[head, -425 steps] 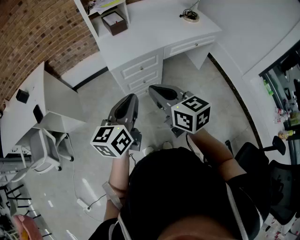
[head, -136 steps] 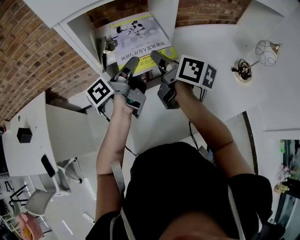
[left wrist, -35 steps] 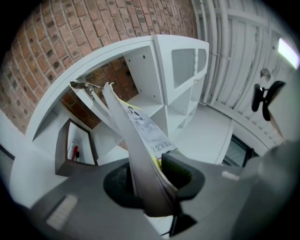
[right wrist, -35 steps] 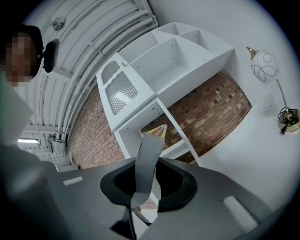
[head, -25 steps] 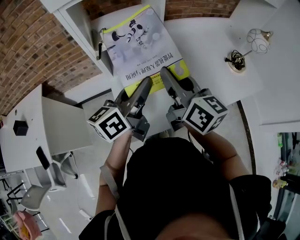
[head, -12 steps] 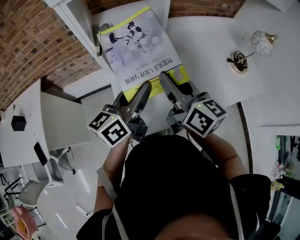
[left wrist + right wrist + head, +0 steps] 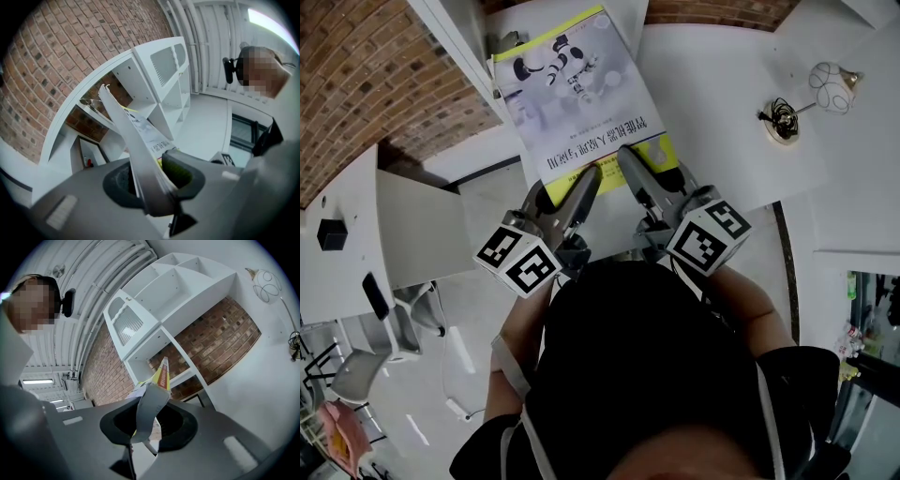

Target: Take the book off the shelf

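Observation:
The book (image 7: 581, 103), with a pale cover showing a robot and yellow bands, lies flat over the white desk (image 7: 722, 112), its far end by the shelf (image 7: 455, 37). My left gripper (image 7: 589, 180) is shut on the book's near edge at its left. My right gripper (image 7: 628, 159) is shut on the same edge at its right. In the left gripper view the book's pages (image 7: 140, 154) run edge-on between the pads of the left gripper (image 7: 150, 183). In the right gripper view the book (image 7: 151, 411) bends between the pads of the right gripper (image 7: 147, 425), whose jaws have just eased a little wider.
The white shelf unit (image 7: 157, 63) stands against a brick wall (image 7: 366, 84). On the desk at the right are a round ornament (image 7: 831, 79) and a small coiled object (image 7: 783, 122). A side table with a black box (image 7: 330, 234) stands to the left.
Both grippers and the book have sunk slightly and drawn a little toward me. Both grippers still hold the book's near edge.

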### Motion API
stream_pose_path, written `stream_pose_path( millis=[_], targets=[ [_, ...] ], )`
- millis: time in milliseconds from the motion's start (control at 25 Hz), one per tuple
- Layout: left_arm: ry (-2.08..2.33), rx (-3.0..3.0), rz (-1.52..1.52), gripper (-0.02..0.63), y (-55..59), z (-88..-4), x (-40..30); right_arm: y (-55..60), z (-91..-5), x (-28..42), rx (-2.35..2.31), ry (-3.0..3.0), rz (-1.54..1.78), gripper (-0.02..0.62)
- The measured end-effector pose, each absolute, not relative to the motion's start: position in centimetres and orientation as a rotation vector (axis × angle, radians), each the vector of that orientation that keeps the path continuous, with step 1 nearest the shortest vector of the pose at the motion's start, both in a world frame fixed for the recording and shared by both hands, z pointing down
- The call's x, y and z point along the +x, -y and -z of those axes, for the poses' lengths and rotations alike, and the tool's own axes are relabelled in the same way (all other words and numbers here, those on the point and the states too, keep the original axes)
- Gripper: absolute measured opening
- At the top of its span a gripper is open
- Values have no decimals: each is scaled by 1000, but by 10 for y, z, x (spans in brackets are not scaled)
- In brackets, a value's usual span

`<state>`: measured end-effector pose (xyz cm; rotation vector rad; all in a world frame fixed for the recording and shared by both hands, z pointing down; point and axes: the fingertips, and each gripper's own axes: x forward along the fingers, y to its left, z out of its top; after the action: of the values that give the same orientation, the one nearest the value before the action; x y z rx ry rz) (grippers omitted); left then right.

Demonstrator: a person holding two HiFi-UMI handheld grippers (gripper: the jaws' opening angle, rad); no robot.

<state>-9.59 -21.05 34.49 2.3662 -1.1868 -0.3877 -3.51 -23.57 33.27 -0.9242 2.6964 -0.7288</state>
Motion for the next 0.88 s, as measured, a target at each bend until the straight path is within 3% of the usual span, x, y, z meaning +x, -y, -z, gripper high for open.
stream_pose_path(
  millis=[880],
  targets=[
    [1266, 2436, 362, 118, 195, -368, -106, 221, -362, -47, -883, -2771, 755, 94]
  ],
)
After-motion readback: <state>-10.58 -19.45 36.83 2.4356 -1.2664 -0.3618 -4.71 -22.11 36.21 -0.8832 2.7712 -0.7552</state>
